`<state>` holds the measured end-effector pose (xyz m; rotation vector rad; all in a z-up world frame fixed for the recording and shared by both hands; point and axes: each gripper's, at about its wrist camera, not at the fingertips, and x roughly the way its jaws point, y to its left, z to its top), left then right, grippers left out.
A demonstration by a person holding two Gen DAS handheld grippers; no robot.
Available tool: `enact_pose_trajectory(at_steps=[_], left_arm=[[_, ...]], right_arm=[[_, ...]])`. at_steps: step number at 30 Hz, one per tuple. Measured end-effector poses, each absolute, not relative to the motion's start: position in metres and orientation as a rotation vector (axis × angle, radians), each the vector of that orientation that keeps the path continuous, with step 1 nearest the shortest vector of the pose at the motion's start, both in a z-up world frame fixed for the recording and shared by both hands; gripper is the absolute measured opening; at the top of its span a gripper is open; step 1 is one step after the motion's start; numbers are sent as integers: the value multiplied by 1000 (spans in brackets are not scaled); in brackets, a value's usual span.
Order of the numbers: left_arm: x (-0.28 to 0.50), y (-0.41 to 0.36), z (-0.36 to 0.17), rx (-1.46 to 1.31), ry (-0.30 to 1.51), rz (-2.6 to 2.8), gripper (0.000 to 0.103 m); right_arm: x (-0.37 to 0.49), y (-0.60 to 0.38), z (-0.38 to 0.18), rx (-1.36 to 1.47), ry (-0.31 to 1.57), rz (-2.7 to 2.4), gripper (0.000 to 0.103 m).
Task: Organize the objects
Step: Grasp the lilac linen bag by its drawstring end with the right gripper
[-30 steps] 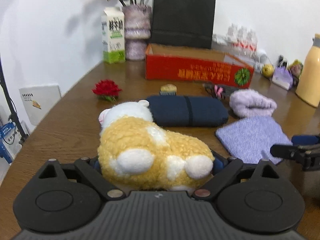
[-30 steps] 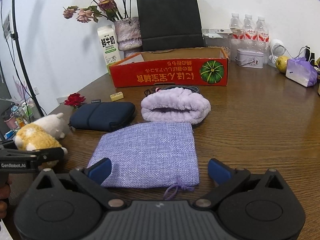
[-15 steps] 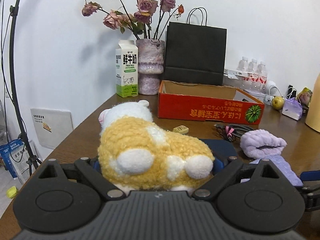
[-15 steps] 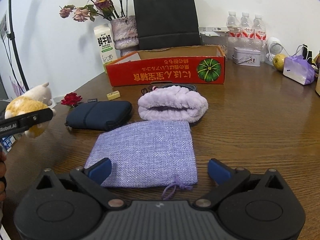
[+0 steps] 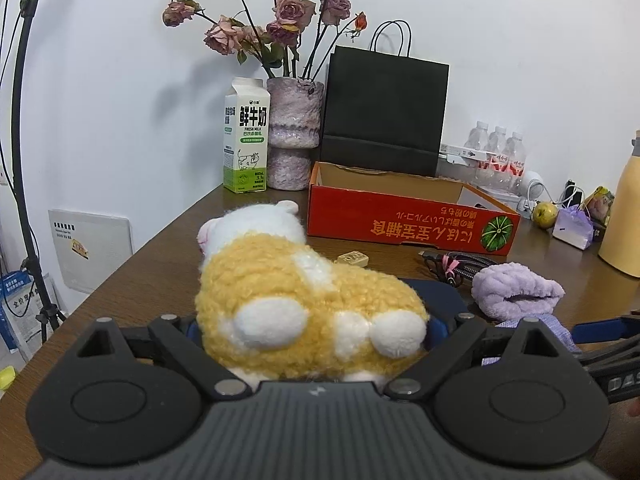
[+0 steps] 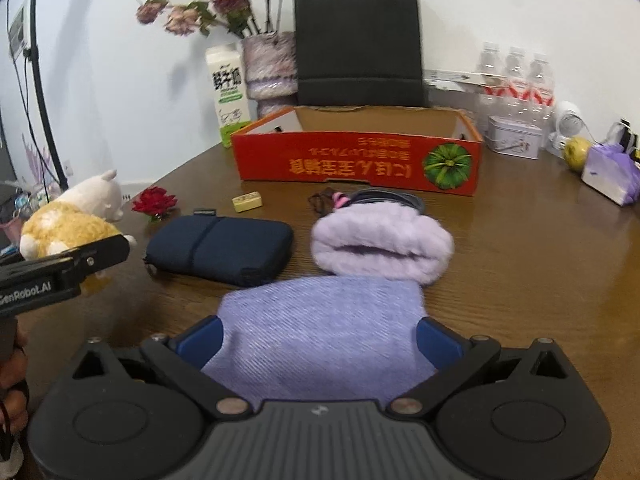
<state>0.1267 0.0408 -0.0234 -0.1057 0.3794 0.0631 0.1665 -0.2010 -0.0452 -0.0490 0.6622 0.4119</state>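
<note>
A yellow and white plush toy (image 5: 304, 292) fills my left gripper (image 5: 316, 328), whose wide jaws are shut on its sides and hold it above the brown table (image 5: 168, 248). In the right wrist view the plush toy (image 6: 68, 216) hangs at the far left. My right gripper (image 6: 320, 340) is open and low over a flat purple cloth pouch (image 6: 320, 320) that lies between its blue pads (image 6: 200, 340). Beyond the pouch lie a fluffy lilac towel roll (image 6: 380, 244) and a navy zip case (image 6: 224, 248). An open red cardboard box (image 6: 360, 164) stands behind them.
A red flower (image 6: 154, 202), a small yellow block (image 6: 247, 201) and a coiled cable (image 5: 456, 264) lie before the box. A milk carton (image 5: 246, 136), flower vase (image 5: 294, 132) and black paper bag (image 5: 384, 116) line the wall. Water bottles (image 6: 516, 80), a tin (image 6: 514, 140) and an apple (image 6: 576, 152) sit at the right.
The left gripper has lifted the plush toy off the table and tipped upward. The right gripper has moved forward, so the purple pouch now lies between its fingers.
</note>
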Motion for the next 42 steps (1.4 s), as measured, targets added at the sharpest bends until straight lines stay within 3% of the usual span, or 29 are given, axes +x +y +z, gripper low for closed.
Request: enact_pose_trajectory(at_steps=[30,36,39,41,42], left_arm=[[128,48,-24,-157,397,36,96],[128,50,-24,-167,401,36,96],[128,50,-24,-167,401,36,96],[128,50,-24,-169,402,37,96],[128,50,-25,-170,404,37,96]], right_arm=[[173,-197,-63,-152,675,411,103],[166,-200,-62,-130,657,420,85],[163,-202,-61,-119,647,429,72],[161,-204,-61,-115,638,405,53],[161,-206,-60,-107,636,397,50]])
